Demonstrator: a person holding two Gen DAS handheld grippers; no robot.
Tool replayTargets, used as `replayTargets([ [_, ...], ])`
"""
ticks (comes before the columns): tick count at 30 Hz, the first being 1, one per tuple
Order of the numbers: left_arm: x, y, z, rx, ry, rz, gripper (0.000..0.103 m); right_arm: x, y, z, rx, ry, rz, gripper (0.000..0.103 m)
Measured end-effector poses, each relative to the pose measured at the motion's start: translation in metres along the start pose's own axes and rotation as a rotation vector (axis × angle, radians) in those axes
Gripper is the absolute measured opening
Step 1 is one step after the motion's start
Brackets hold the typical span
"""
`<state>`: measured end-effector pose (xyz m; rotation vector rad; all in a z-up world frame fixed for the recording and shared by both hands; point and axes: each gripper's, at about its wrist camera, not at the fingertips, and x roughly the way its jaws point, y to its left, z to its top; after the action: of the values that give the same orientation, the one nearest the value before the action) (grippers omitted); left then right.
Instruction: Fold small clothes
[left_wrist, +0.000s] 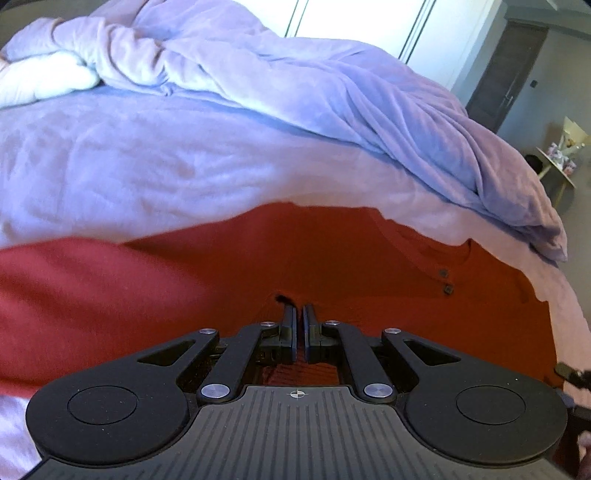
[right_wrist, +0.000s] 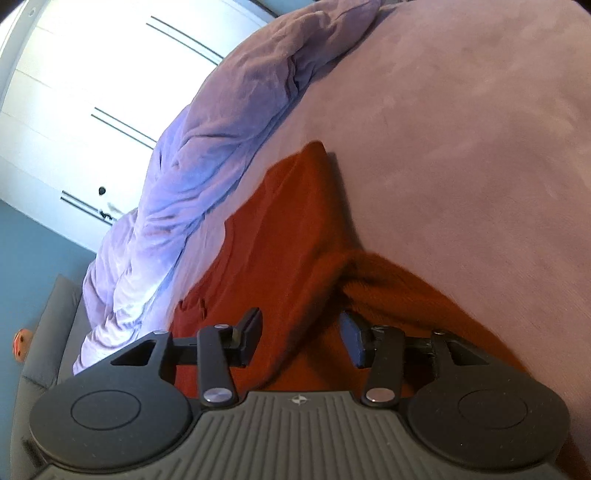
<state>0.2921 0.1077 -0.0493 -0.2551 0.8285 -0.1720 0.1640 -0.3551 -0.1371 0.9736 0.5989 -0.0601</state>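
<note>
A small rust-red shirt (left_wrist: 332, 254) lies spread on the lilac bed sheet (left_wrist: 110, 177), its buttoned neck (left_wrist: 445, 280) to the right. My left gripper (left_wrist: 299, 314) is shut, its fingers pinching a fold of the red cloth low over the shirt. In the right wrist view the same shirt (right_wrist: 280, 229) lies ahead, with a bunched fold (right_wrist: 369, 269) rising between the fingers. My right gripper (right_wrist: 301, 328) is open, its jaws wide apart on either side of that fold.
A rumpled lilac duvet (left_wrist: 295, 74) is heaped along the far side of the bed and shows in the right wrist view (right_wrist: 207, 147). A white pillow (left_wrist: 44, 77) lies far left. A side table (left_wrist: 557, 166) and a dark door (left_wrist: 506, 66) stand right.
</note>
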Motion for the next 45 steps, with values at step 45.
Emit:
replayTargets([
  [45, 0.032, -0.014, -0.001, 0.122, -0.053, 0.027, 0.005, 0.142, 0.136, -0.050, -1.038, 0.096, -0.363, 0.007],
])
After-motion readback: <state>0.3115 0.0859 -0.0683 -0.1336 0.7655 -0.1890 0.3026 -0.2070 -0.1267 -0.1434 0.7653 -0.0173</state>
